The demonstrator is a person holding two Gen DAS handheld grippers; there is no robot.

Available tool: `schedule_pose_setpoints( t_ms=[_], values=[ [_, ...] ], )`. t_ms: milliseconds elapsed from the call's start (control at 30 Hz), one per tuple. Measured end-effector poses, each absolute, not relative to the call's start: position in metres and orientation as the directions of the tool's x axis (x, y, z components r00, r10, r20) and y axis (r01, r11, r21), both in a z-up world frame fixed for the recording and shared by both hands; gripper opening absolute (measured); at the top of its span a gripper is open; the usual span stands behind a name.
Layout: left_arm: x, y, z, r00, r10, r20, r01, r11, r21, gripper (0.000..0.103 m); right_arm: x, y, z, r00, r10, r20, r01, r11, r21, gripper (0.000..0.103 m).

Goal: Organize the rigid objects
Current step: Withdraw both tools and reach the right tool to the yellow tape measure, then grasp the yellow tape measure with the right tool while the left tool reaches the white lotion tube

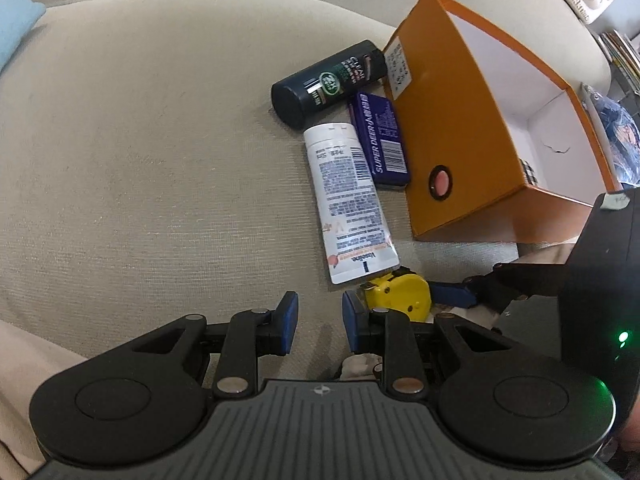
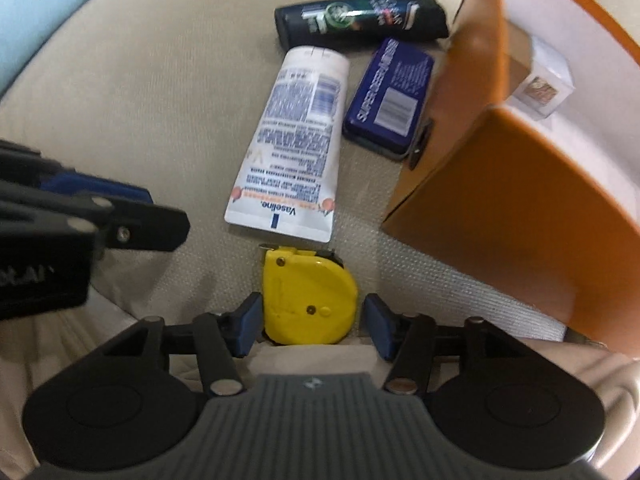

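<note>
The right tool (image 2: 311,326) points steeply down, its blue pads spread either side of the yellow tape measure (image 2: 310,300) with a small gap at each side, so nothing is gripped. The left tool (image 1: 319,322) also tips downward just beside it, jaws narrow and empty over bare fabric. Everything lies on a beige sofa cushion (image 1: 160,140). Ahead of the right tool lies a white Vaseline tube (image 2: 292,136), beyond it a dark bottle (image 2: 360,20), with a blue tin (image 2: 390,96) to the right touching an orange box (image 2: 500,200). A light blue cloth (image 1: 16,20) shows at far left.
</note>
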State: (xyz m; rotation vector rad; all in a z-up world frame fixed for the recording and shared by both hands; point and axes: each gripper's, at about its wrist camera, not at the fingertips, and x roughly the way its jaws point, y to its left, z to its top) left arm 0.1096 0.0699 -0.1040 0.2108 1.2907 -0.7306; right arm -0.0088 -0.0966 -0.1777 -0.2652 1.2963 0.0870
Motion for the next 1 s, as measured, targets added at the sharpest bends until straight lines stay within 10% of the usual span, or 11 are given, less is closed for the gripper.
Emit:
schedule_pose_setpoints(
  t_ms=[767,1000],
  values=[
    [0.149,0.035,-0.135,0.022,-0.379,-0.925,0.482,0.815,-0.322,0.059,-0.009,-0.129,-0.170,0.281,-0.018,-0.959,-0.093,0.995,-0.046,0.052],
    [0.136,0.024,-0.132,0.069,-0.352,-0.933,0.553,0.793,-0.258,0.023,-0.011,-0.134,-0.173,0.274,-0.001,-0.962,-0.075,0.997,-0.022,0.051]
  ],
)
